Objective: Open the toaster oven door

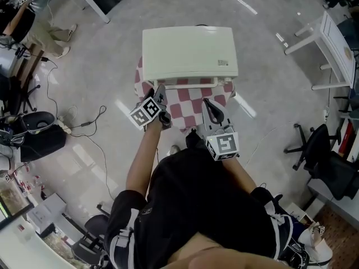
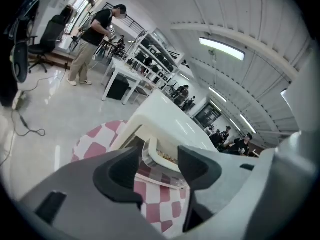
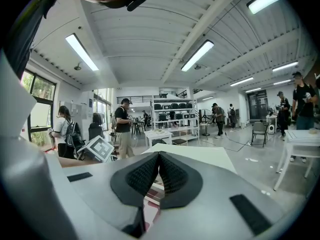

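A cream-white, box-shaped toaster oven (image 1: 188, 49) takes up the far edge of a small table. The table is covered by a red-and-white checked cloth (image 1: 188, 110), and the oven's front faces the person at the near edge. In the left gripper view the oven's front shows a dark opening. Its door (image 2: 162, 180) looks swung down towards the cloth, though how far is hard to tell.

The left gripper (image 1: 159, 91) reaches in over the near left part of the cloth. Its jaws are spread wide, and the door's pale curved handle (image 2: 150, 156) shows in the gap between them, but the pads are not pressing on it.

The right gripper (image 1: 207, 102) hangs over the near right part of the cloth, just short of the oven. Its ribbed pads are pressed together with nothing between them.
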The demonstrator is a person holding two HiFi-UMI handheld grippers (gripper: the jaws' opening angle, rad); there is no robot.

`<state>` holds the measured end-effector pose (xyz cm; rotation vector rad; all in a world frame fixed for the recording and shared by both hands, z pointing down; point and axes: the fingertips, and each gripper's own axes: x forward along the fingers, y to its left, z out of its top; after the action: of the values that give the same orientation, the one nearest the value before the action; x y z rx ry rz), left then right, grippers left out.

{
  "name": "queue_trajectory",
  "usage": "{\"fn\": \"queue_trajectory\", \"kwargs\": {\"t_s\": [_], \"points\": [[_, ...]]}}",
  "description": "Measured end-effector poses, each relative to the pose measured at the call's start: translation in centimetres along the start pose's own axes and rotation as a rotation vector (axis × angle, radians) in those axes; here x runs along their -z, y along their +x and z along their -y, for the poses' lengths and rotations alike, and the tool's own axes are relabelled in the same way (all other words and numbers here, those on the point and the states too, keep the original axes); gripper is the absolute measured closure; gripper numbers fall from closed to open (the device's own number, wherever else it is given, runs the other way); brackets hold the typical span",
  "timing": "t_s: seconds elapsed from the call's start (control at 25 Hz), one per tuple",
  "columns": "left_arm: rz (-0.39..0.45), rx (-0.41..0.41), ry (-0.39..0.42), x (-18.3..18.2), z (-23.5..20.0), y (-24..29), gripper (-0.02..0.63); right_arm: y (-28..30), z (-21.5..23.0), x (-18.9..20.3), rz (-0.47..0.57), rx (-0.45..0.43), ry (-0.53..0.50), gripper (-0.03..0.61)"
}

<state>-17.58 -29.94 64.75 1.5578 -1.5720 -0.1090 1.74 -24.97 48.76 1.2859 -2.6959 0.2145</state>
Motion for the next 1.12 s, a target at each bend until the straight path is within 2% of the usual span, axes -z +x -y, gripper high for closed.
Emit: {"fn": "queue_trajectory", "kwargs": {"t_s": [0.08, 0.24, 0.4, 0.52, 0.68, 1.12], "points": [[-0.013, -0.005, -0.051, 0.3, -0.6, 0.6, 0.374, 0.2, 0.2, 0.0, -0.001, 0.001, 0.0, 0.552], [-0.037, -0.003, -0.099, 0.9, -1.1, 1.4, 0.376, 0.3, 0.4, -0.1, -0.001, 0.002, -0.005, 0.552], [-0.041, 0.033, -0.163, 1.0, -1.2, 1.9, 0.377, 0.4, 0.4, -0.1, -0.002, 0.008, -0.007, 0.552], [-0.032, 0.085, -0.188, 1.0, -0.8, 2.0, 0.431, 0.1, 0.2, 0.1, -0.005, 0.009, -0.004, 0.552], [-0.024, 0.116, -0.201, 1.1, -0.7, 1.9, 0.433, -0.2, -0.1, 0.6, -0.011, 0.012, 0.0, 0.552], [-0.036, 0.124, -0.266, 3.1, -1.4, 0.2, 0.447, -1.7, -1.6, 0.8, -0.013, 0.028, -0.006, 0.552]]}}
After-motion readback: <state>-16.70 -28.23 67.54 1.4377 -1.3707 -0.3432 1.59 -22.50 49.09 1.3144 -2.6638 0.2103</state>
